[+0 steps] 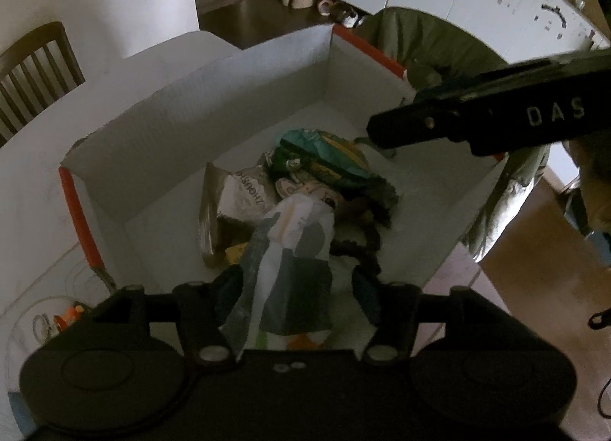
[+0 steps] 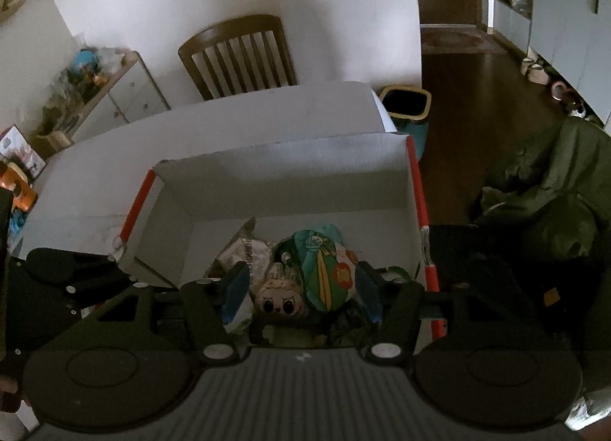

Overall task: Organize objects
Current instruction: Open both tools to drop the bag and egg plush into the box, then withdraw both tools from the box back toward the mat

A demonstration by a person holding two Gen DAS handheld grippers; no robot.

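Note:
A white cardboard box [image 1: 160,127] with orange-red edges stands on the white table and holds several snack packets. My left gripper [image 1: 298,284] hangs over the box's near side with a white and grey packet [image 1: 290,250] between its fingers, which stand wide apart. Beyond it lie a silver packet [image 1: 244,188] and a green and teal packet [image 1: 324,158]. My right gripper [image 2: 301,288] is open above the box [image 2: 286,173], over the green packet [image 2: 324,273] and a packet with a cartoon face [image 2: 280,297]. Its black body [image 1: 496,112] shows in the left wrist view.
A wooden chair [image 2: 236,55] stands behind the table [image 2: 229,112]. A green jacket [image 2: 553,188] lies on a seat to the right. A yellow-rimmed bin [image 2: 406,102] stands on the dark floor. A cluttered shelf unit [image 2: 99,93] is at the left wall.

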